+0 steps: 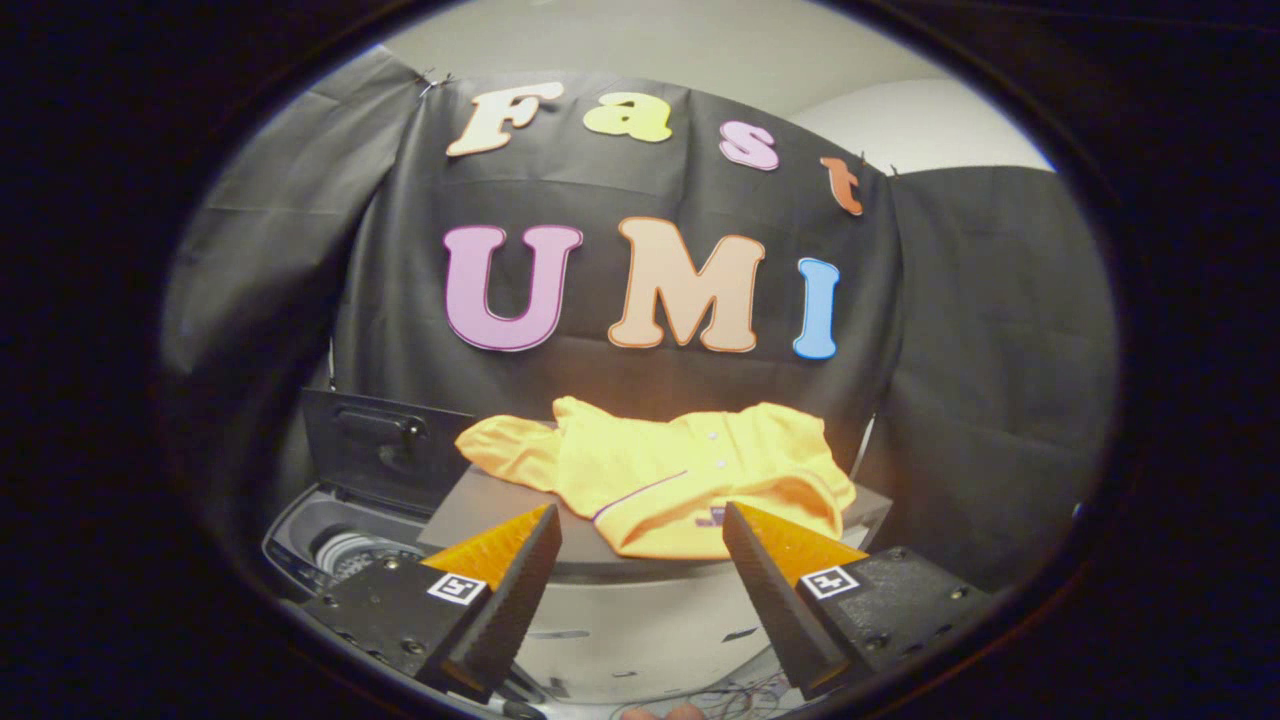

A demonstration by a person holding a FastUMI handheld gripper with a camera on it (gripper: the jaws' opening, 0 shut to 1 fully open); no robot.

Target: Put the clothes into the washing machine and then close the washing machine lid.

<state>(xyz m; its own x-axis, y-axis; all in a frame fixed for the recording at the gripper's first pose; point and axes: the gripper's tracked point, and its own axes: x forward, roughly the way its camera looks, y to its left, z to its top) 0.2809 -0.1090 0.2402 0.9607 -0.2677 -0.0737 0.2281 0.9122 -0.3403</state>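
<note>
Tongs (640,520) agape before unlabelled garment (660,480)

Soft matt cloth shirt (660,480); smooth plastic washing machine (330,540); ridged gripper (640,525) pads.

The gripper (640,520) is held level, its two fingers (520,570) spread wide apart, with nothing between them
</note>
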